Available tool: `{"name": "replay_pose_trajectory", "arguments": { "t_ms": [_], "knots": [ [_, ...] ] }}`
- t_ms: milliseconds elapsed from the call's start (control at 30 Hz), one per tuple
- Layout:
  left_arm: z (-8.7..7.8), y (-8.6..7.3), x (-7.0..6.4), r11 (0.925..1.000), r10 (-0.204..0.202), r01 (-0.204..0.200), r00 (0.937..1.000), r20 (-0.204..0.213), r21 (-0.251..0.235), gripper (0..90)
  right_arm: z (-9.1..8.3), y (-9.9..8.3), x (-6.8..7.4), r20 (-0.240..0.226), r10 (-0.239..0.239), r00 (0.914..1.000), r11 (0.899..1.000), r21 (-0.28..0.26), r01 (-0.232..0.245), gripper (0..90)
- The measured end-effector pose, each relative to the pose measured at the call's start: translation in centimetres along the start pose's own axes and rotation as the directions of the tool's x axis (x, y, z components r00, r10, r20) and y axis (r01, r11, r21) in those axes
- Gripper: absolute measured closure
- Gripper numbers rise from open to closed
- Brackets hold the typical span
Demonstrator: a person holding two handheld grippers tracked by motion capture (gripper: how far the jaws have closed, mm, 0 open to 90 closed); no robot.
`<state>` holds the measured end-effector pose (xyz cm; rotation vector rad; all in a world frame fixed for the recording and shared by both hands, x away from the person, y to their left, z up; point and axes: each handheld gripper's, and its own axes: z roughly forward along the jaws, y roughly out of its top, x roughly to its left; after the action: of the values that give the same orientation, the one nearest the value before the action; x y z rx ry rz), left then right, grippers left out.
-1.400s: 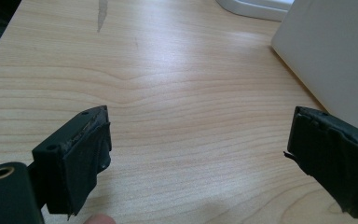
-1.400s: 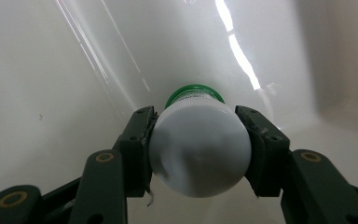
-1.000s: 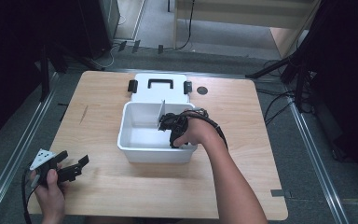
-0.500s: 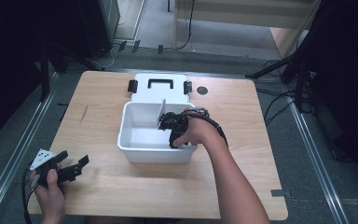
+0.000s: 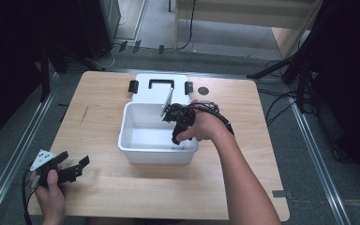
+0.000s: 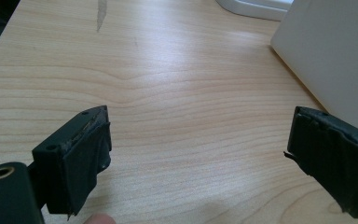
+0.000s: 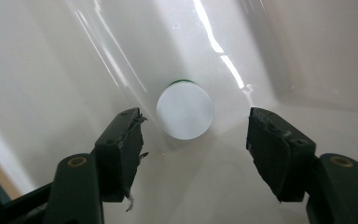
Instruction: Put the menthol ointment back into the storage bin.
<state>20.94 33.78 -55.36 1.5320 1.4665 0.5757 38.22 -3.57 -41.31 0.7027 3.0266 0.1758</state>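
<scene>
From above, nothing has shifted over the past second: the right gripper (image 5: 177, 123) stays inside the white bin (image 5: 136, 152) on the wooden table (image 5: 122, 187), dark room around. The left gripper (image 6: 200, 154), jaws apart, rests over bare wood. The right gripper's open jaws flank a white-capped bottle (image 7: 184, 110) in the bin's corner, suggesting a pick.

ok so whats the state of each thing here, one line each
white bin: open, lid off, standing upright on the table
lid: off, lying flat behind the bin, handle up
divider panel: upright inside the bin
white round cap: lying in the bin, not gripped
right gripper: open, inside the bin, jaws either side of the cap
left gripper: open, holding nothing, low over the table beside the bin
</scene>
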Motion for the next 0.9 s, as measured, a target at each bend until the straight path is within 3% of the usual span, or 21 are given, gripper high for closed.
{"name": "replay_pose_trajectory", "arguments": {
  "t_ms": [300,567,900],
  "knots": [
    [0.0,0.0,0.0,1.0,0.003,-0.003,1.0,-0.002,0.003,6.8,-2.9,-1.0,0.1,0.007,0.035,0.9994,0.999,-0.033,-0.034,23.9],
    [0.0,0.0,0.0,1.0,-0.002,0.002,1.0,0.002,0.0,6.8,-5.0,-2.4,0.2,0.027,0.052,0.9983,0.996,-0.079,-0.05,19.2],
    [0.0,0.0,0.0,1.0,0.002,-0.002,1.0,-0.003,0.002,6.8,-7.1,-6.1,-0.5,0.065,0.097,0.9932,0.991,-0.1,-0.09,17.8]
  ]
}}
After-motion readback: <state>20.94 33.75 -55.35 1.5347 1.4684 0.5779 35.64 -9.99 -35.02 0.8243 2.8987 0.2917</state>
